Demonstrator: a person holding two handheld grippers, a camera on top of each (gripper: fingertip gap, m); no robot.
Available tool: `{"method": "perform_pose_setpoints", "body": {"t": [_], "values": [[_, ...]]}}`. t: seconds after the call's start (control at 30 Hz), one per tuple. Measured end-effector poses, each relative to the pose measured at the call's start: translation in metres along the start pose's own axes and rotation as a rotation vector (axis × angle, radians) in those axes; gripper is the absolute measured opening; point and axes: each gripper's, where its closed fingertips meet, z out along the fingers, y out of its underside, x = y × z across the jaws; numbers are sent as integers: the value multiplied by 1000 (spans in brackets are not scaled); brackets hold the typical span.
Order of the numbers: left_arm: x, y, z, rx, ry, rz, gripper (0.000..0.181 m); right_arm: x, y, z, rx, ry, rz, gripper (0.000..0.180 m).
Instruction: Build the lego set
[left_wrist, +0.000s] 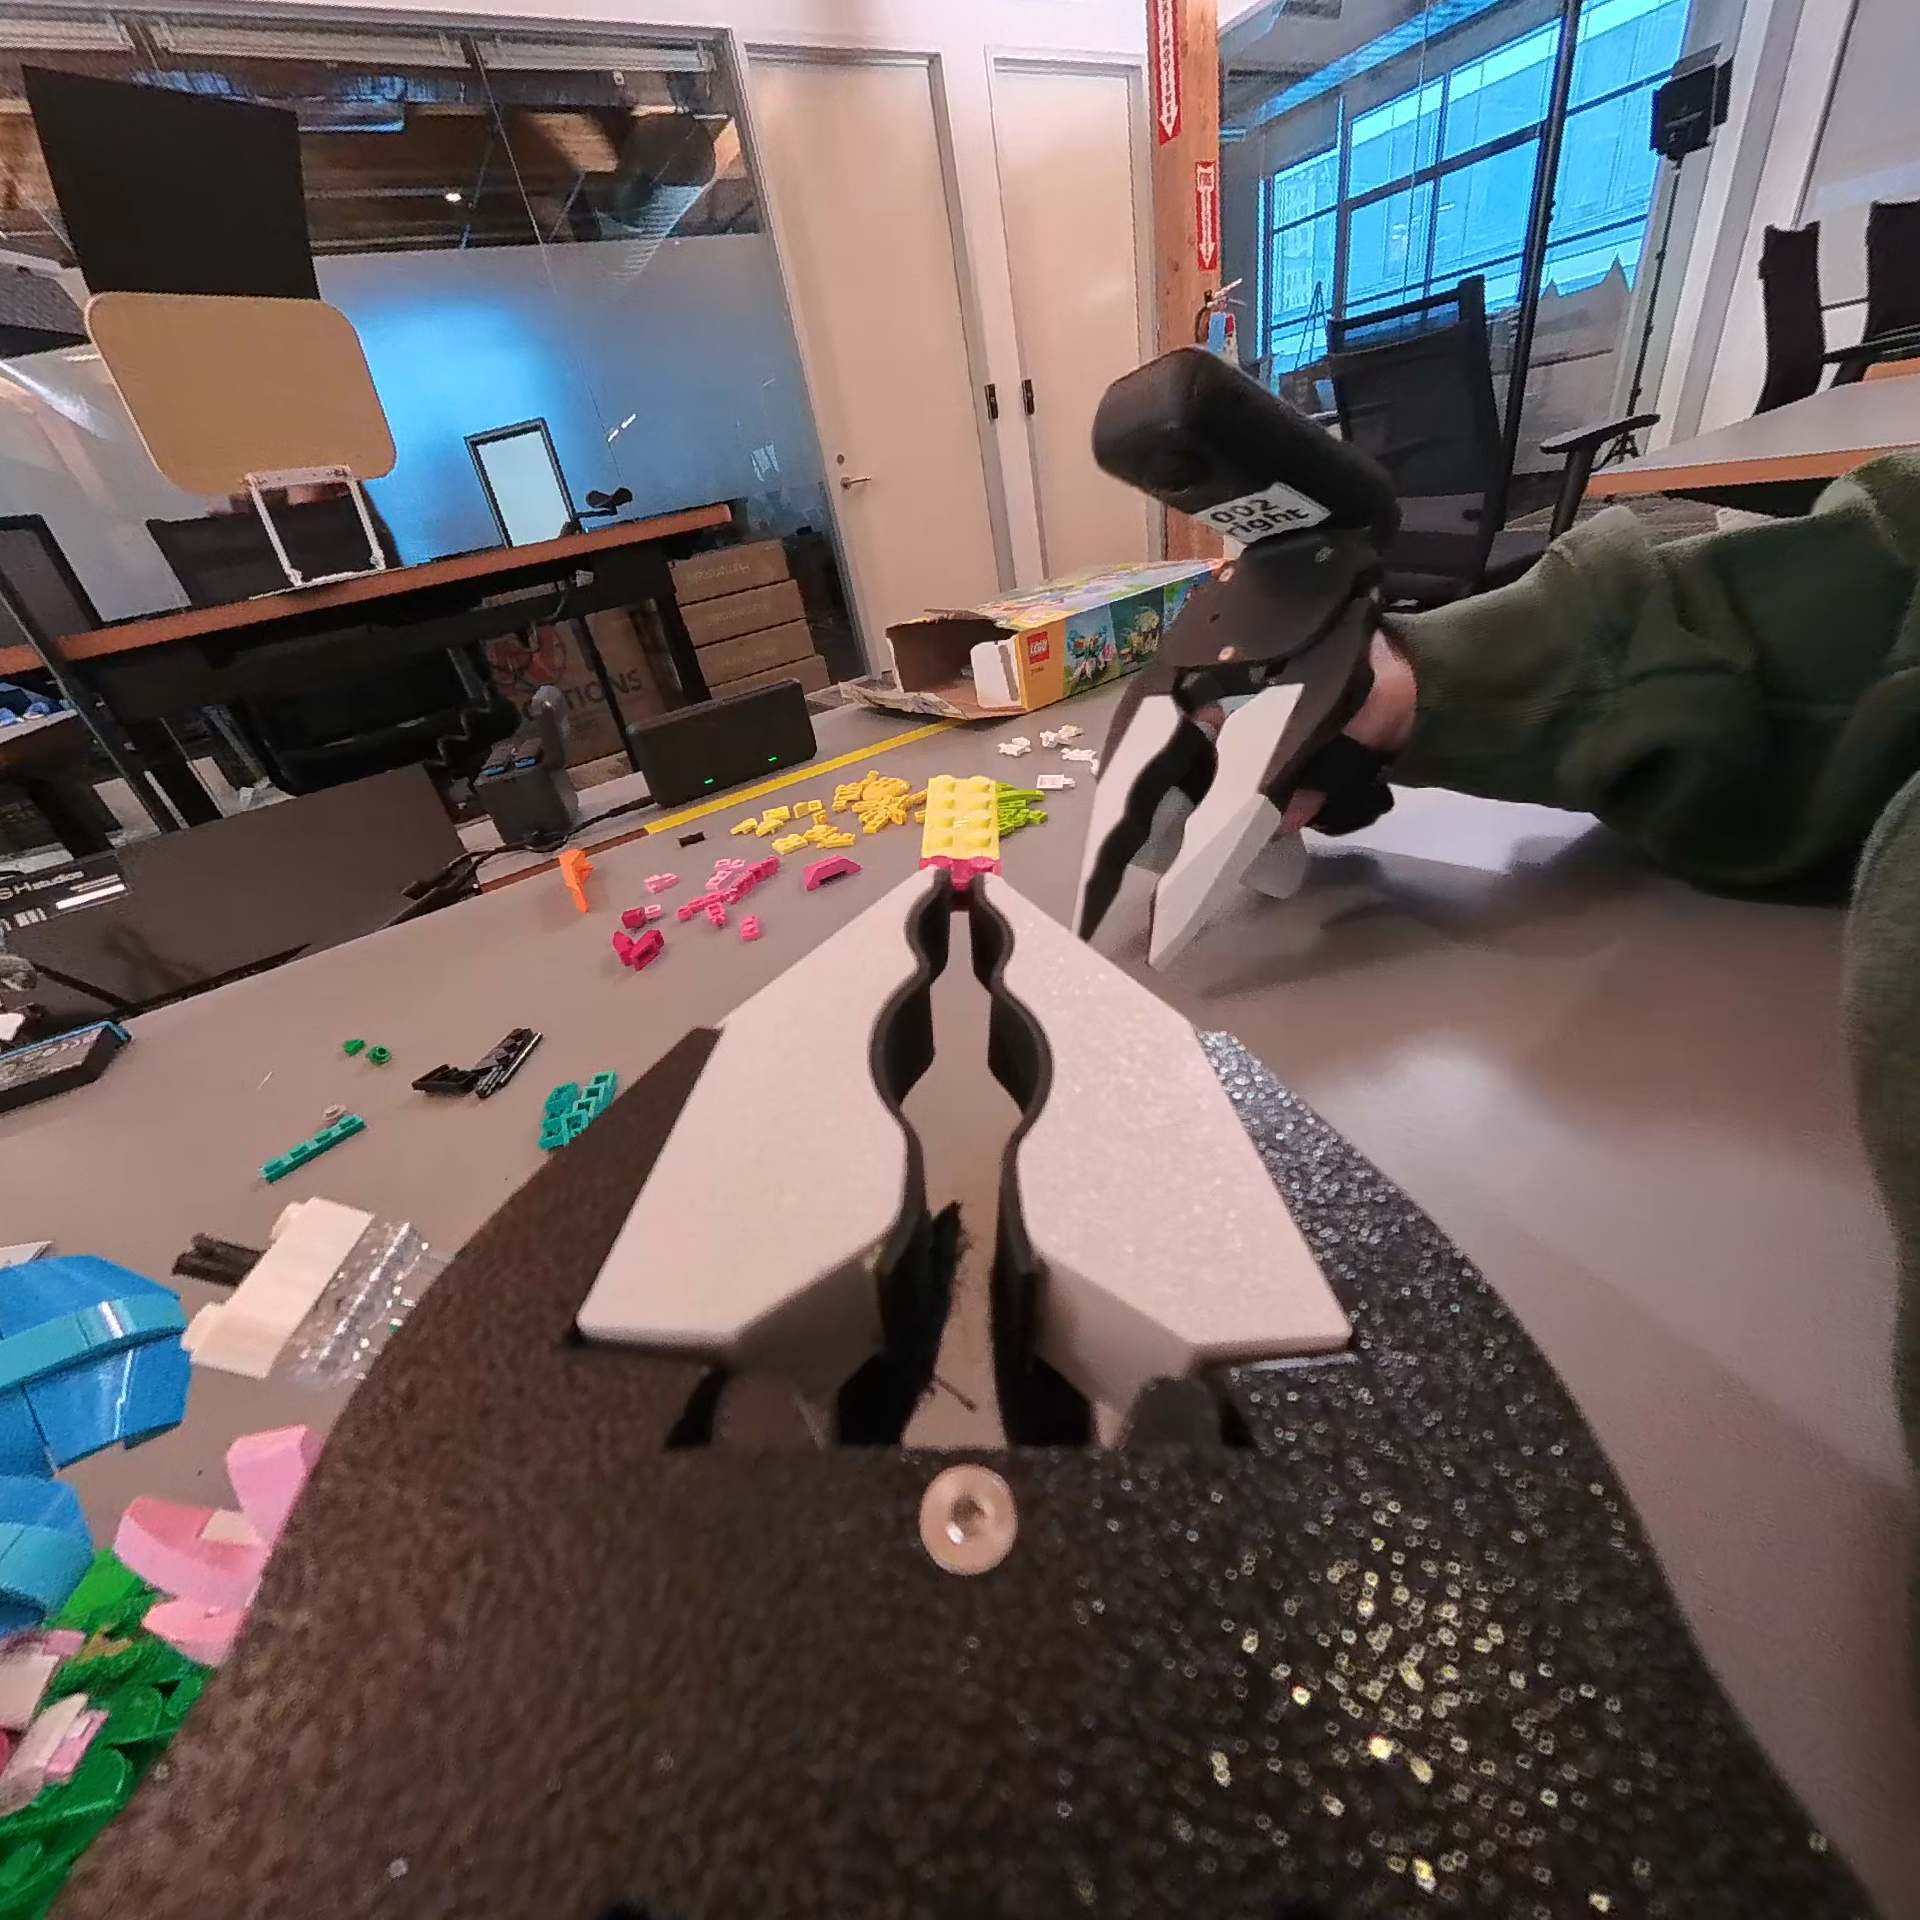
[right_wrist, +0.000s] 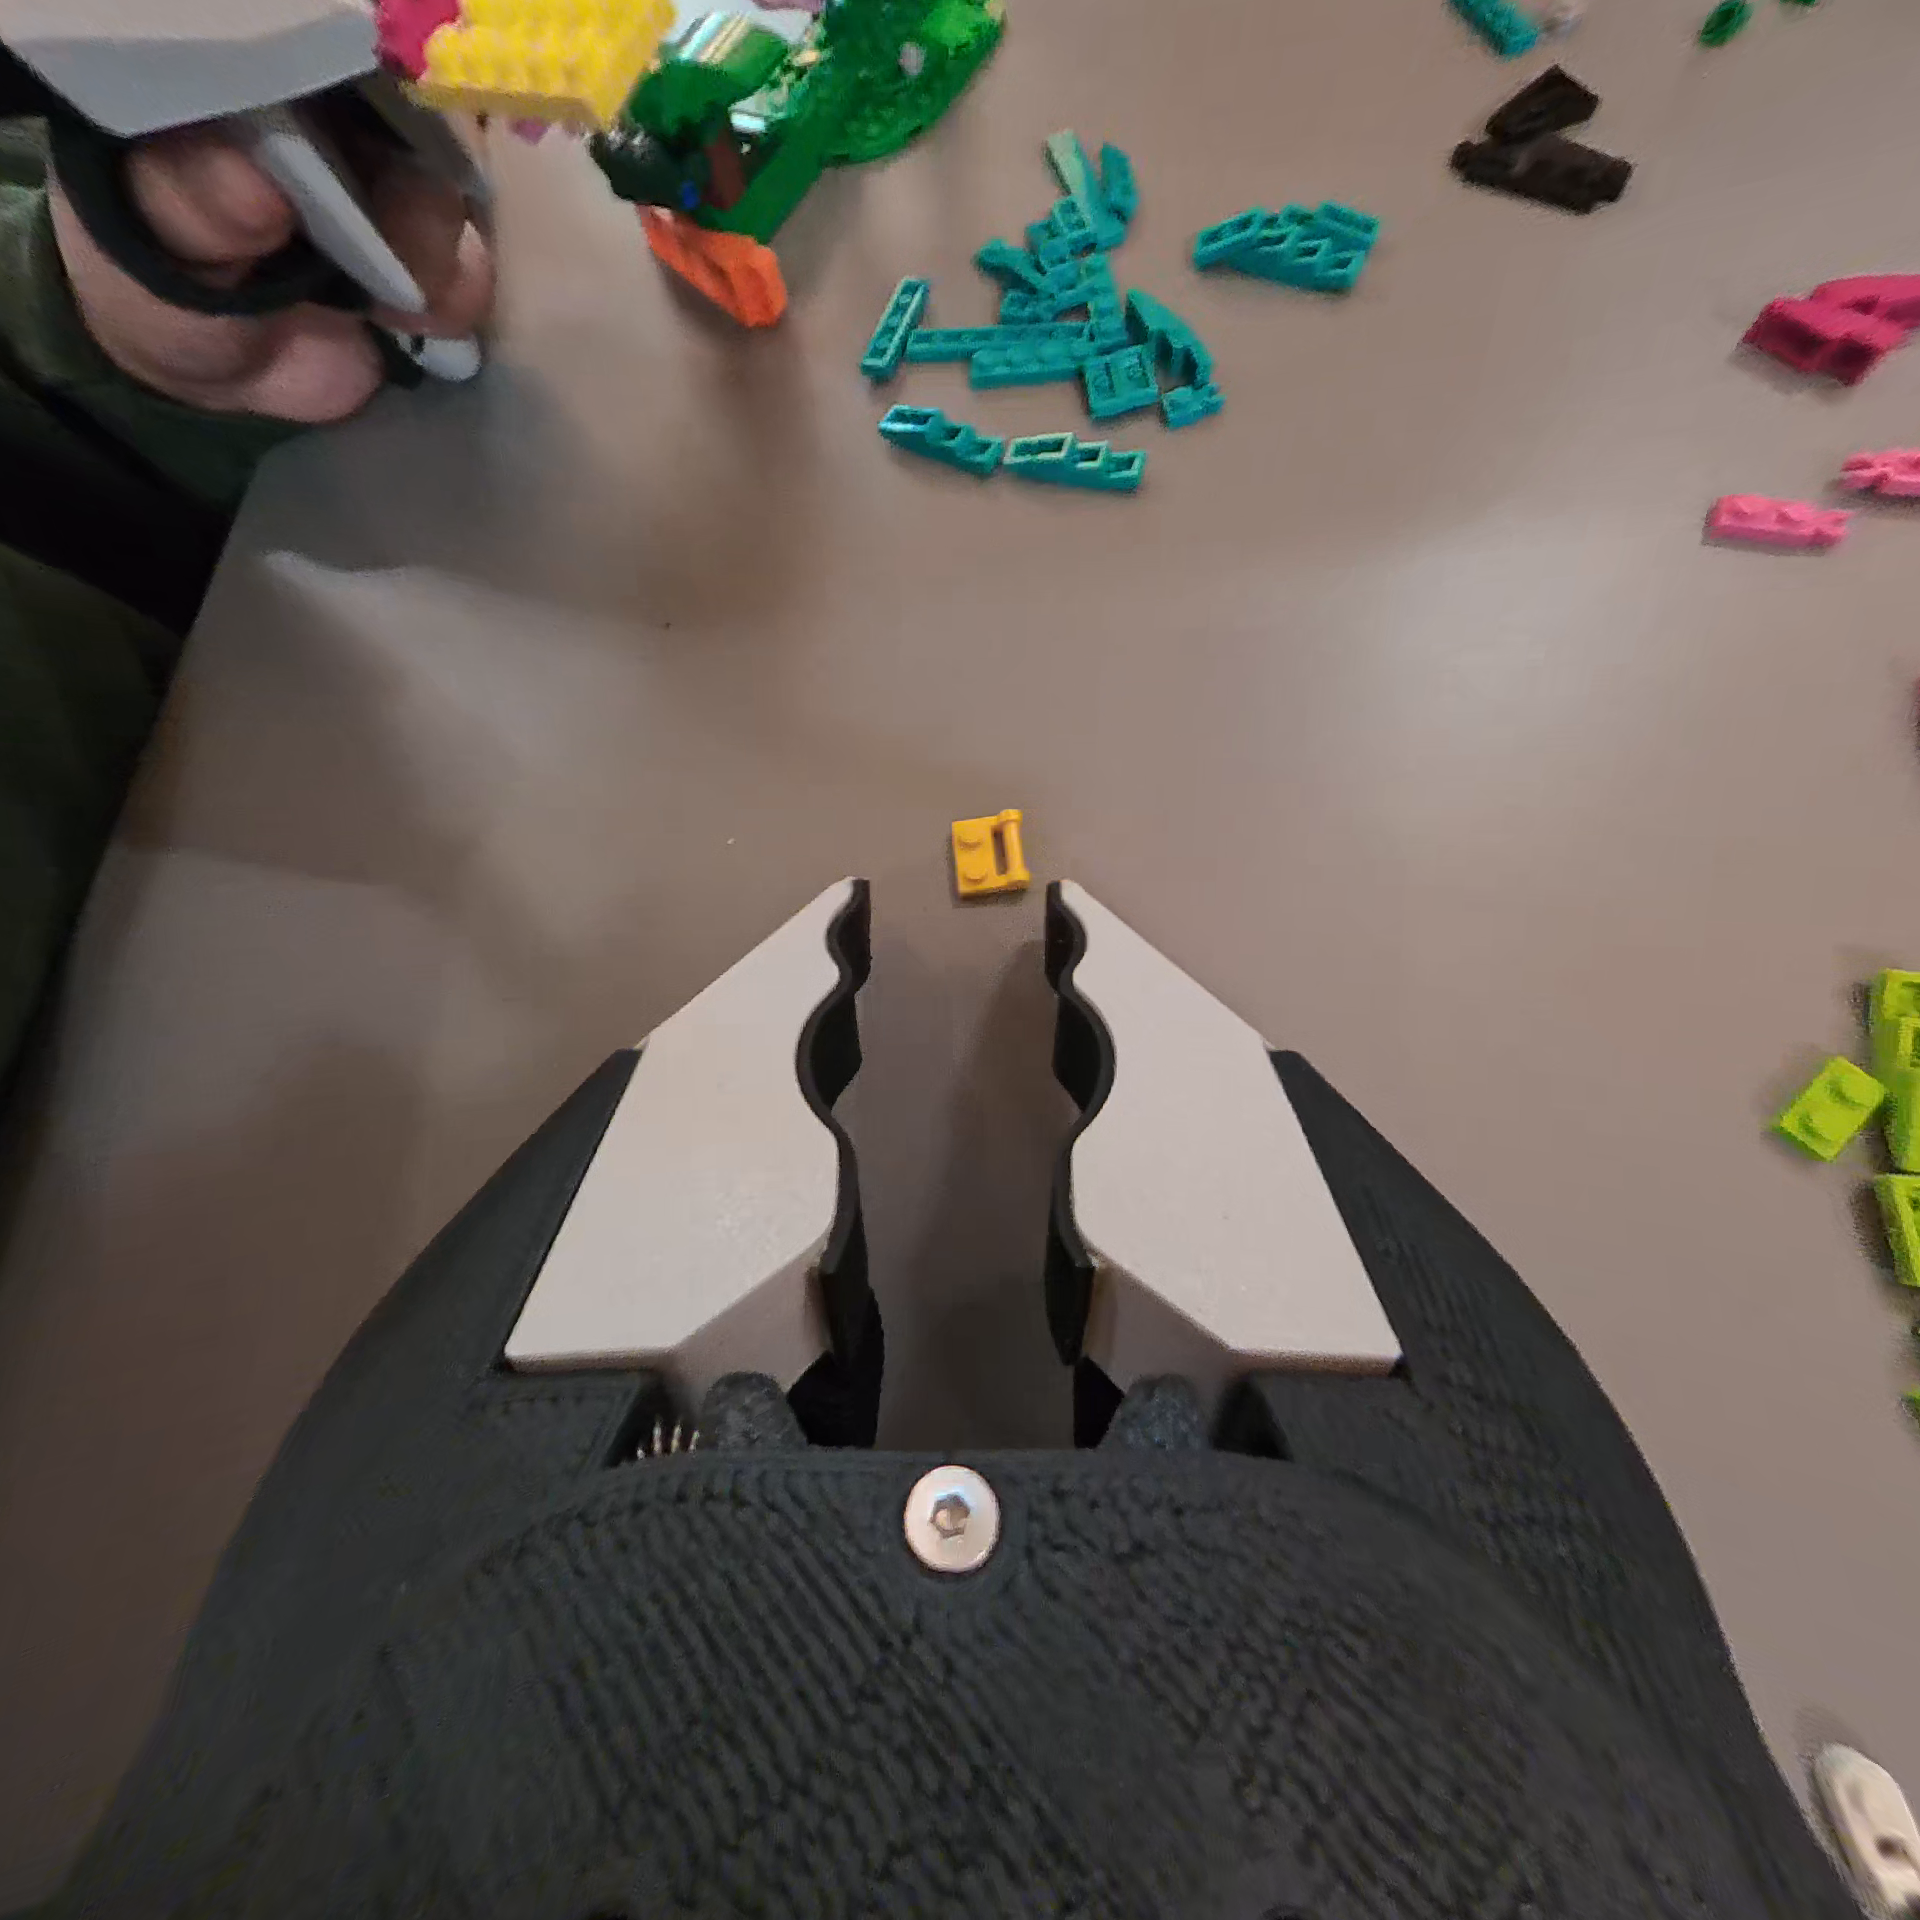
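Observation:
My left gripper (left_wrist: 961, 883) is shut on a small assembly of yellow plates over a magenta base (left_wrist: 961, 826), held above the grey table (left_wrist: 1455, 1091). The same assembly shows blurred at the top left of the right wrist view (right_wrist: 540, 52). My right gripper (right_wrist: 956, 899) is open and empty, pointing down at the table. A small orange-yellow plate with a clip (right_wrist: 989, 854) lies just beyond its fingertips. In the left wrist view the right gripper (left_wrist: 1127, 940) hangs tips-down to the right of the held assembly.
Loose bricks lie sorted by colour: teal (right_wrist: 1081, 322), magenta (right_wrist: 1829, 332), pink (right_wrist: 1777, 522), lime (right_wrist: 1870, 1112), black (right_wrist: 1543, 151), yellow (left_wrist: 831, 816). A green and orange build (right_wrist: 769, 135) stands nearby. Blue and pink builds (left_wrist: 83, 1371) and the open set box (left_wrist: 1039, 649) sit on the table. The grippers' ends are close to 15 cm from one another.

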Motion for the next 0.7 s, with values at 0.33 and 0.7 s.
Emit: {"method": "perform_pose_setpoints", "body": {"t": [0.33, 0.7], "values": [[-1, 0, 0, 3, -3, -7, 1, -5, -1, 12, -45, -62, -53, 37], [-1, 0, 0, 2, -1, -9, 1, -15, -5, 7, -6, -144, -186, 31]]}}
